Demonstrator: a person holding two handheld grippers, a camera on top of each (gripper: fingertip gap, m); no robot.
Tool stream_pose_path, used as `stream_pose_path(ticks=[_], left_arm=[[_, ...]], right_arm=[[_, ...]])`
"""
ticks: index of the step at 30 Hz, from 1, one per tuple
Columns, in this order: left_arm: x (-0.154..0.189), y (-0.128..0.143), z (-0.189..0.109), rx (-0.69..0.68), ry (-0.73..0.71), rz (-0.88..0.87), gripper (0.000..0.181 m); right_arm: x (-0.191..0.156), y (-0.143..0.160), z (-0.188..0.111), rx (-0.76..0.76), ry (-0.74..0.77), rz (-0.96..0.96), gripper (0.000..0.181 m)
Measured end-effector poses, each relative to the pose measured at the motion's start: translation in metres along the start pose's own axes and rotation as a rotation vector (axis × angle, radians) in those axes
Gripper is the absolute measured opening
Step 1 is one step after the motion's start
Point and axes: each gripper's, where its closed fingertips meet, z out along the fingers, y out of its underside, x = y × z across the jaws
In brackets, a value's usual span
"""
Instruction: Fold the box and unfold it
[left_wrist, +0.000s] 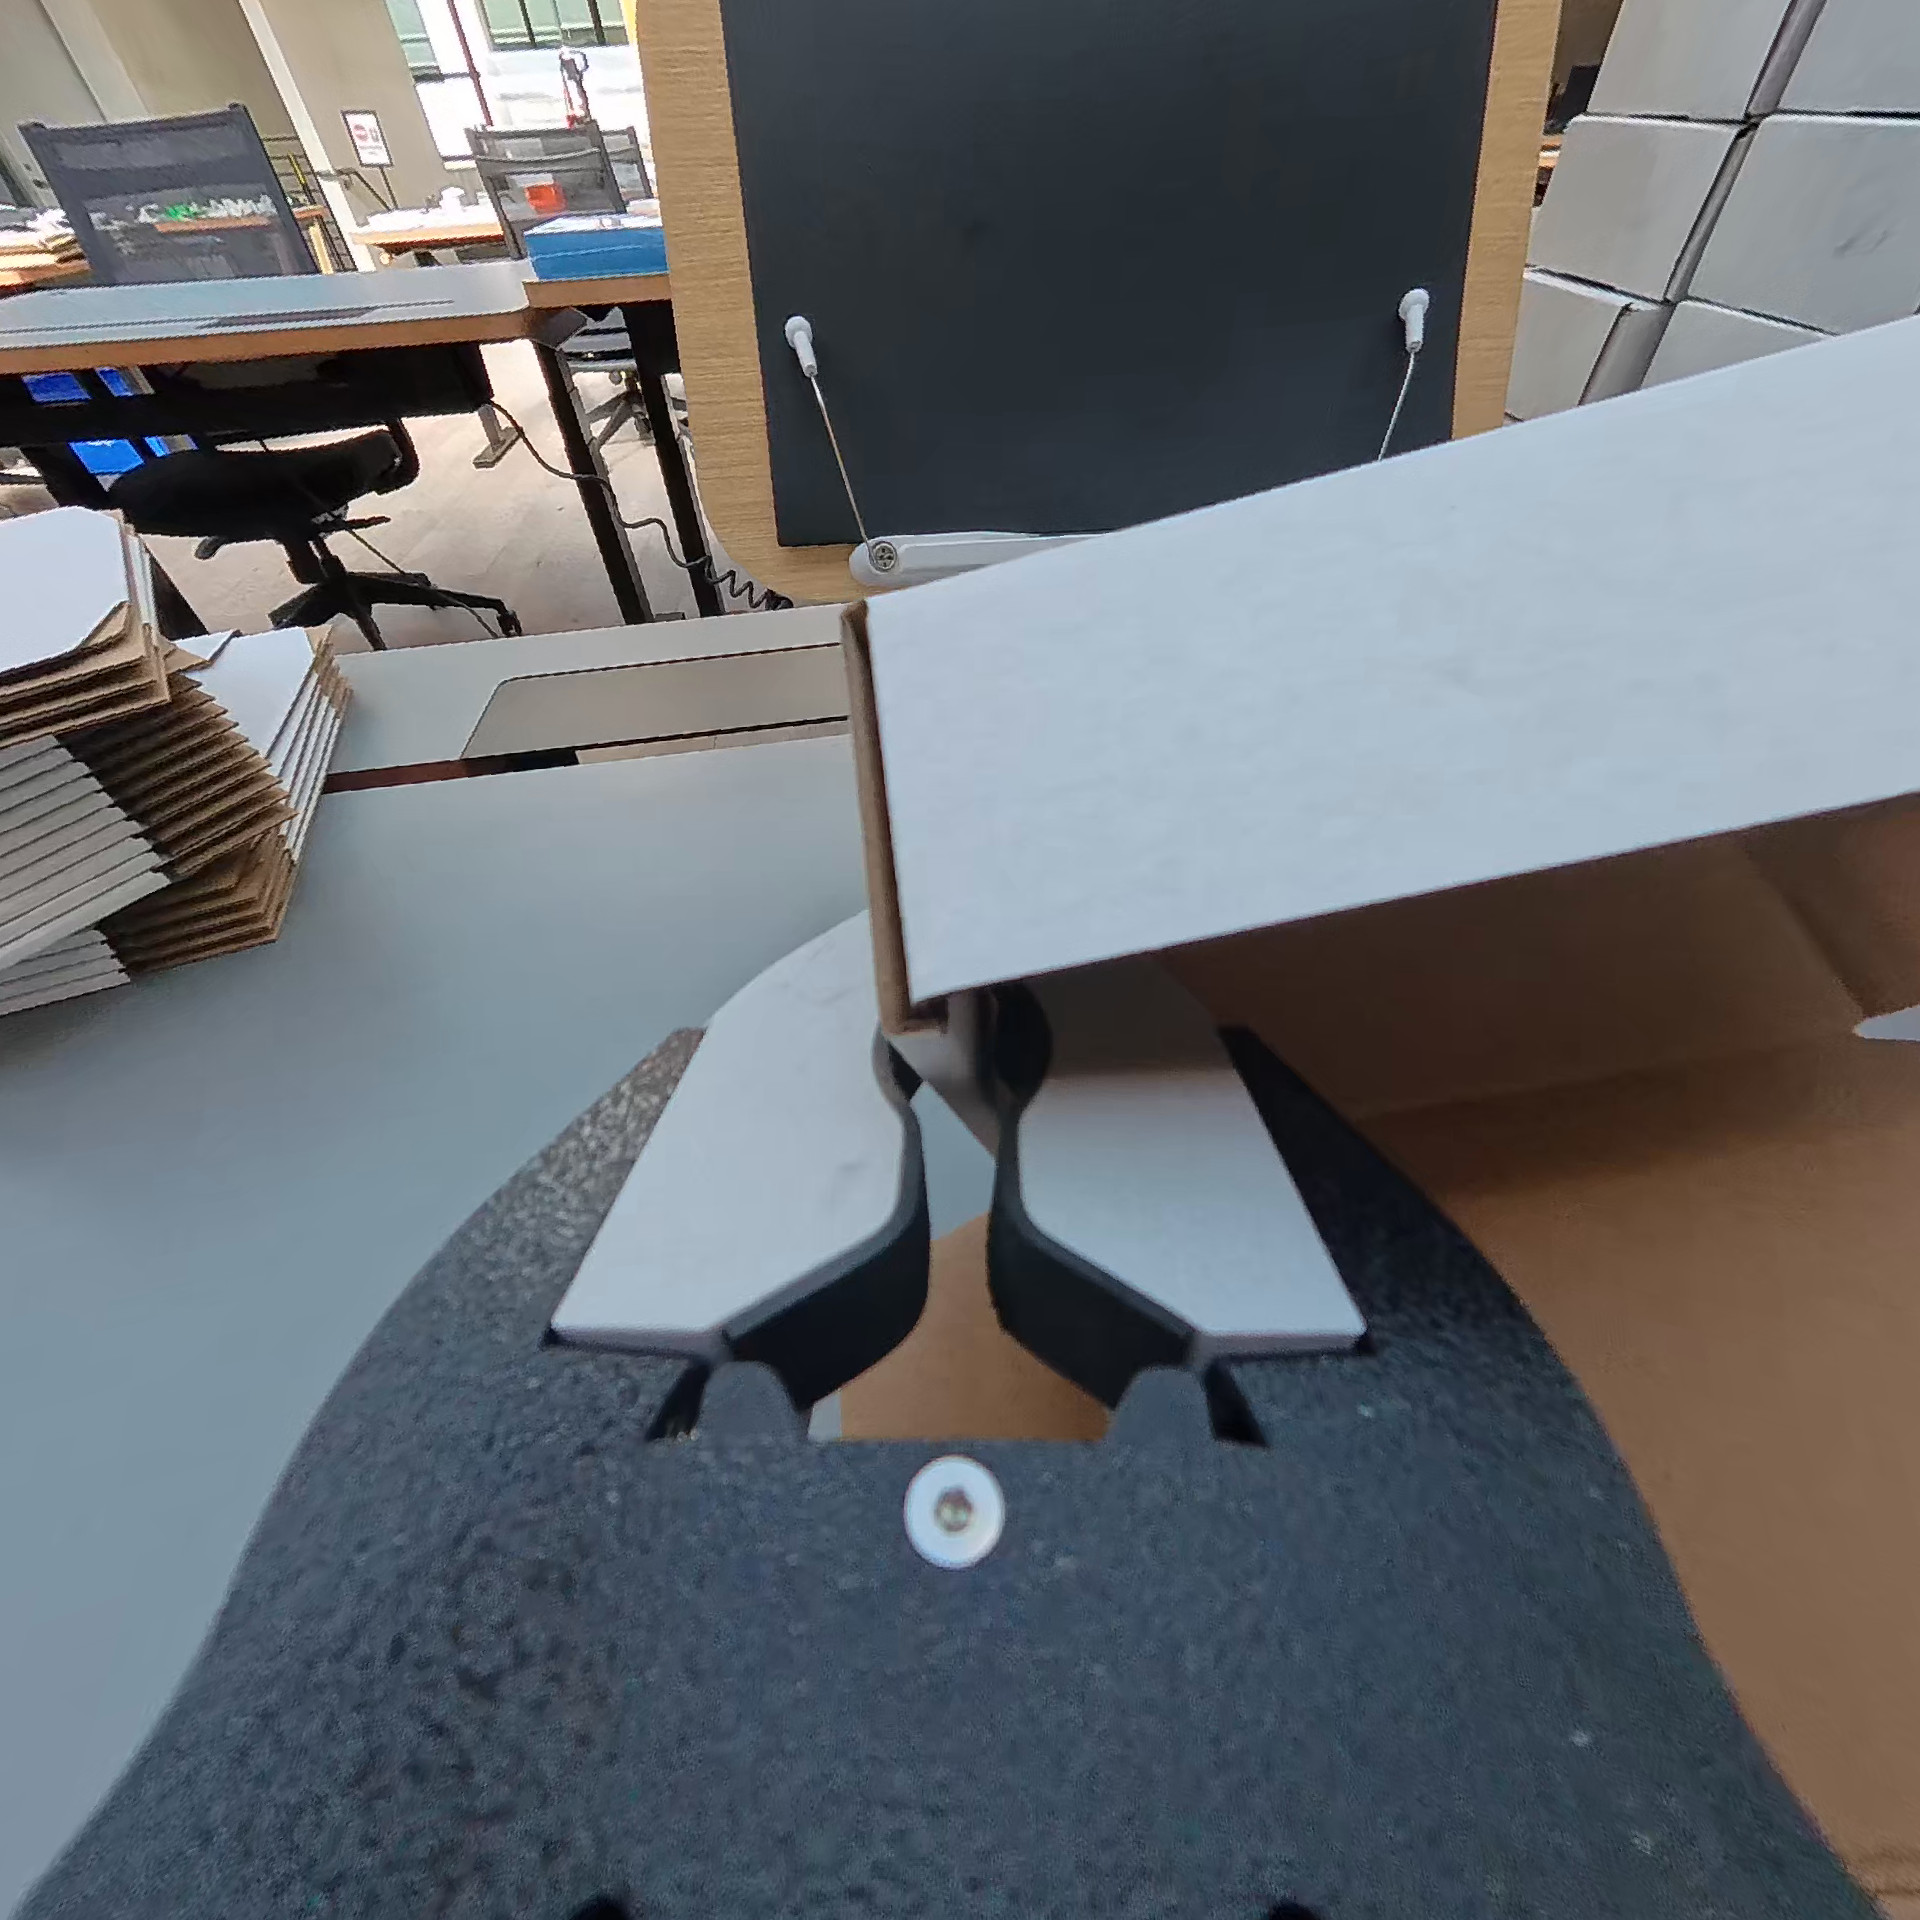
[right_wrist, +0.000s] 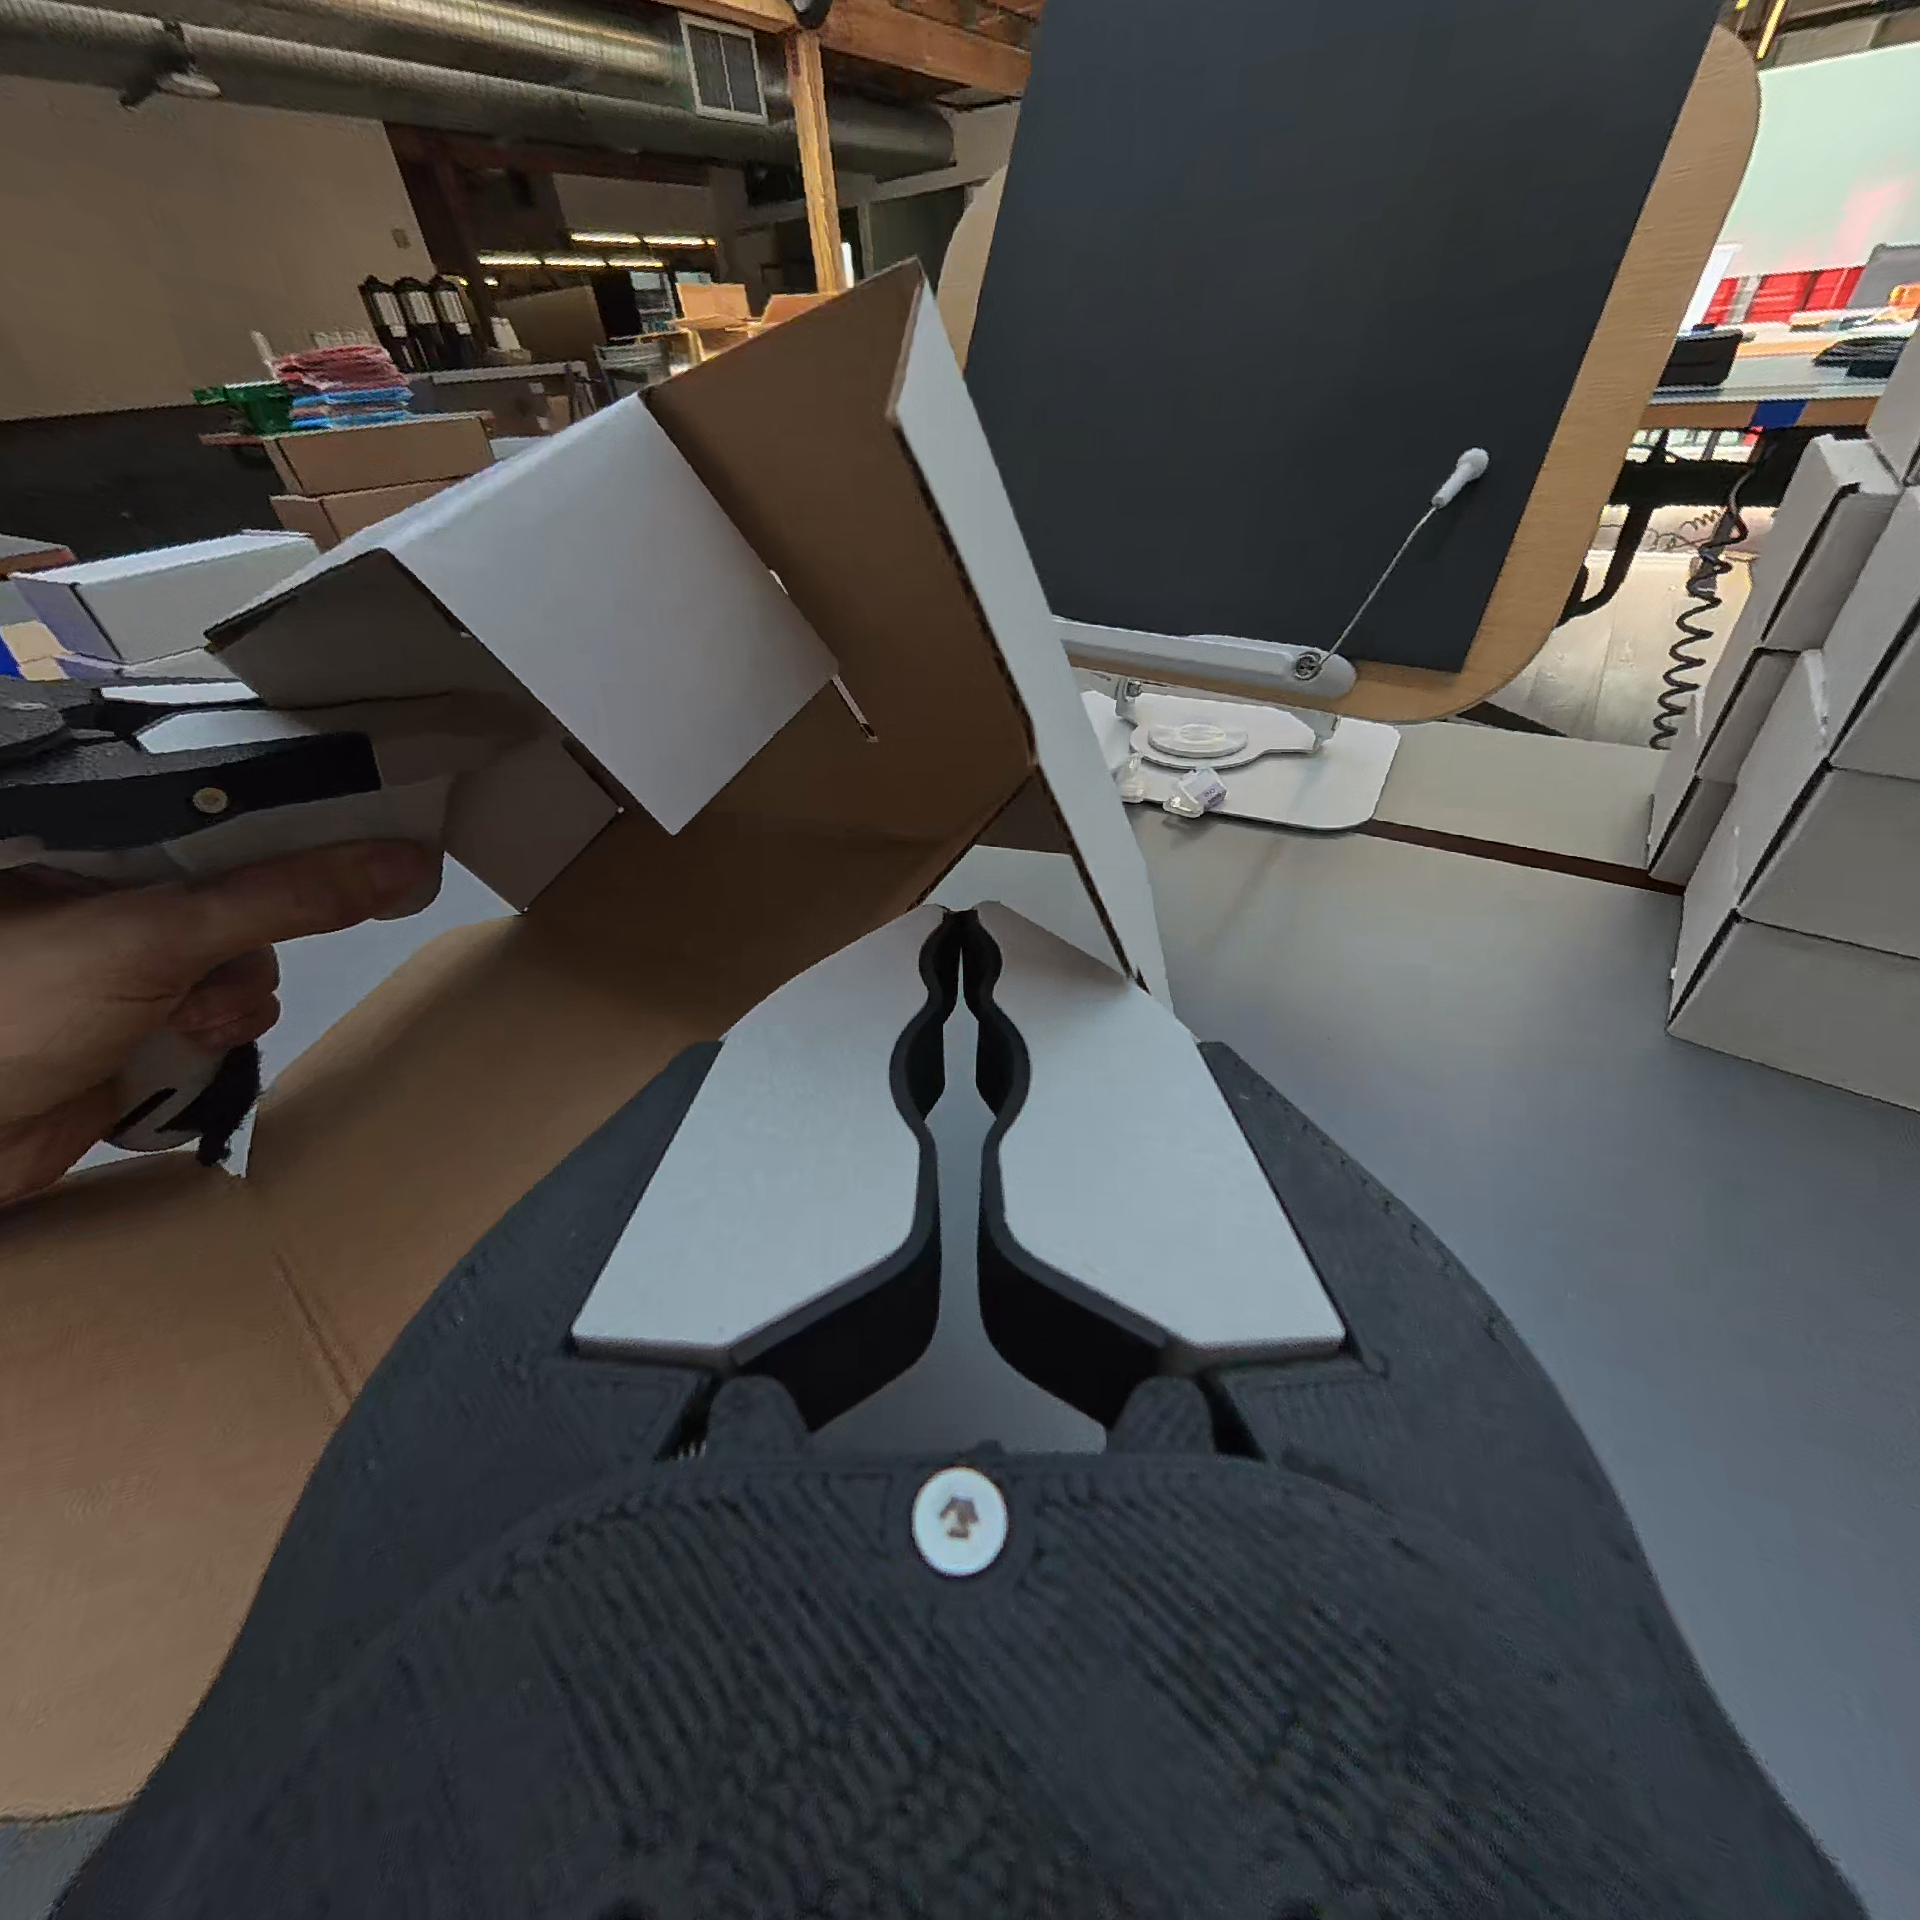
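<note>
The cardboard box (left_wrist: 1351, 727) is white outside and brown inside, and partly folded. In the left wrist view its white panel tilts up above the brown base. My left gripper (left_wrist: 951, 1039) is shut on a white flap at the panel's lower left corner. In the right wrist view the box (right_wrist: 623, 582) stands raised at an angle, with one brown flap flat on the table. My right gripper (right_wrist: 961, 925) is shut, its tips at the foot of the raised side wall; I cannot tell if cardboard is pinched. The left gripper (right_wrist: 208, 769) and a hand (right_wrist: 156, 987) hold the box's left end.
A stack of flat box blanks (left_wrist: 125, 810) lies on the left of the grey table (left_wrist: 468, 987). Folded white boxes (right_wrist: 1818, 779) are stacked at the right. A black board in a wooden frame (right_wrist: 1299, 312) stands behind, on a white base (right_wrist: 1247, 758).
</note>
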Motion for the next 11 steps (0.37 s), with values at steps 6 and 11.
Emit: stream_pose_path(ticks=[6,11], left_arm=[[0.004,0.001,0.000,0.001,0.014,0.028,0.007],[0.008,0.004,0.001,-0.019,0.032,0.034,0.006]], right_arm=[[0.006,0.004,-0.001,-0.060,0.099,-0.195,0.000],[-0.014,0.010,0.008,-0.141,0.091,-0.520,0.000]])
